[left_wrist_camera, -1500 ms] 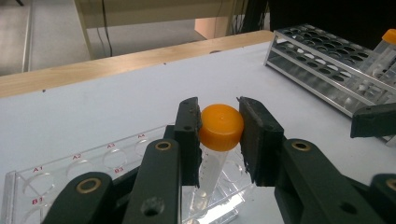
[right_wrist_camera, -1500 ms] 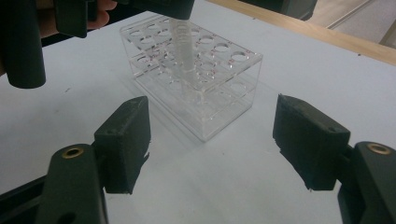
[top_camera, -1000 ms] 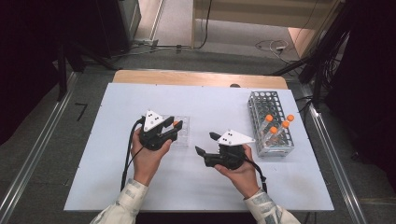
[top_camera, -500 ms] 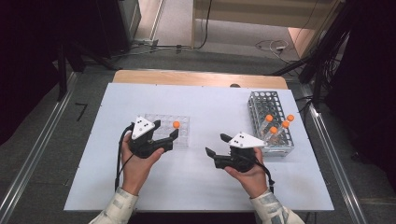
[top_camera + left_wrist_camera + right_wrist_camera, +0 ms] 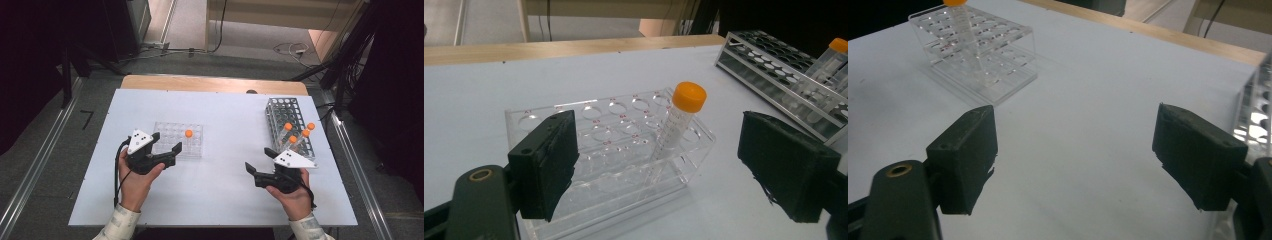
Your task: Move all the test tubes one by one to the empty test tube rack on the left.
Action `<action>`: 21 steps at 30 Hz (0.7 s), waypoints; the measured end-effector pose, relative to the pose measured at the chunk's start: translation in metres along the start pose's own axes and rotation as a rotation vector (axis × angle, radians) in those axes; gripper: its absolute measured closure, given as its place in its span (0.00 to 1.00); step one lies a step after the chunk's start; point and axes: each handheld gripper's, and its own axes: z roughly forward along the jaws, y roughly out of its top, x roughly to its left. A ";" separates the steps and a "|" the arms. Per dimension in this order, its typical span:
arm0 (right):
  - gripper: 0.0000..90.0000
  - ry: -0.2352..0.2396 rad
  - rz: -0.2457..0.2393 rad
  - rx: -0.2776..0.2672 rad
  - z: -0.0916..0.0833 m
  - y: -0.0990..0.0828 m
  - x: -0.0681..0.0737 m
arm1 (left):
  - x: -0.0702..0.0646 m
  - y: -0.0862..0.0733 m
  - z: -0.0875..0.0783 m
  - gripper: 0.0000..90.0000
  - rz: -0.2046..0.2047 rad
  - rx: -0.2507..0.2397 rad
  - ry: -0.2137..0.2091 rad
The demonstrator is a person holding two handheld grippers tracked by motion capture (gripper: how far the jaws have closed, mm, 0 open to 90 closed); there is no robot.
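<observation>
Tube: one orange-capped tube [image 5: 678,131] stands upright in a well at the right end of the clear rack [image 5: 178,139], freed and standing on its own.
Landmark: the clear rack, on the table [image 5: 220,195] a little left of the middle.
Left gripper [image 5: 162,150]: just in front of the clear rack on the person's side; its fingers [image 5: 546,165] have just been opening and now stand wide apart, nothing between the pads, the tube beyond them. A second ago this gripper sat right at the rack over the tube; now it is drawn back toward the person.
Right gripper [image 5: 260,165]: well to the right of the clear rack, over bare table; its fingers [image 5: 965,157] have also just been widening and are fully apart, holding nothing. It has slid rightward from the middle of the table.
Metal rack [image 5: 290,122]: far right of the clear rack, just beyond the right gripper, with three more orange-capped tubes [image 5: 297,135] in its near end.
Reading: the transfer of one tube looks finished; the right gripper, empty and next to the metal rack, seems placed to fetch another.
</observation>
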 end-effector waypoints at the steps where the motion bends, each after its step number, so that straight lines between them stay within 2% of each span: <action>1: 0.19 -0.006 0.004 -0.003 -0.003 -0.002 -0.002 | 0.000 0.000 0.000 0.19 -0.003 0.000 0.002; 10: 0.19 -0.078 0.050 -0.011 -0.025 -0.013 -0.025 | 0.005 -0.004 0.002 0.19 -0.012 0.005 0.006; 16: 0.22 -0.129 0.102 -0.027 -0.035 -0.019 -0.042 | 0.004 -0.004 0.002 0.19 -0.009 0.005 0.006; 21: 0.24 -0.176 0.128 -0.029 -0.036 -0.022 -0.055 | 0.004 -0.005 0.002 0.19 -0.009 0.007 0.003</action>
